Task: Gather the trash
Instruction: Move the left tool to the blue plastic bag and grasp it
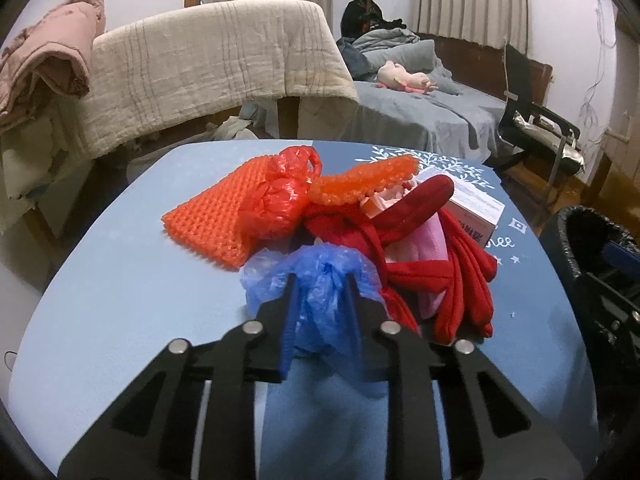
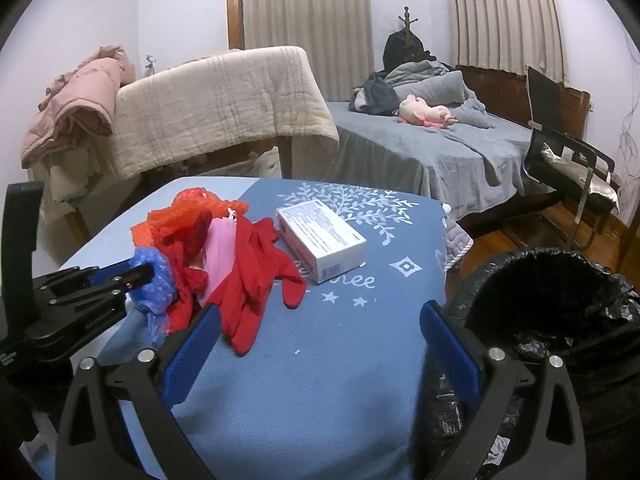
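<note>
My left gripper [image 1: 320, 284] is shut on a crumpled blue plastic bag [image 1: 320, 276] at the near edge of a pile on the blue table [image 1: 120, 300]. The pile holds an orange mesh pad [image 1: 216, 216], a red plastic bag [image 1: 280, 196], red gloves [image 1: 460, 280] and pink paper [image 1: 424, 244]. In the right wrist view the left gripper [image 2: 140, 276] holds the blue bag [image 2: 160, 280] at the left. My right gripper [image 2: 320, 344] is open and empty above the table's near part, next to a black-lined trash bin [image 2: 560, 312].
A white carton [image 2: 320, 236] lies on the table behind the gloves. The bin also shows at the right edge of the left wrist view [image 1: 600, 272]. Beyond the table are a covered sofa [image 2: 216, 108], a bed [image 2: 440, 148] and a black chair [image 2: 568, 160].
</note>
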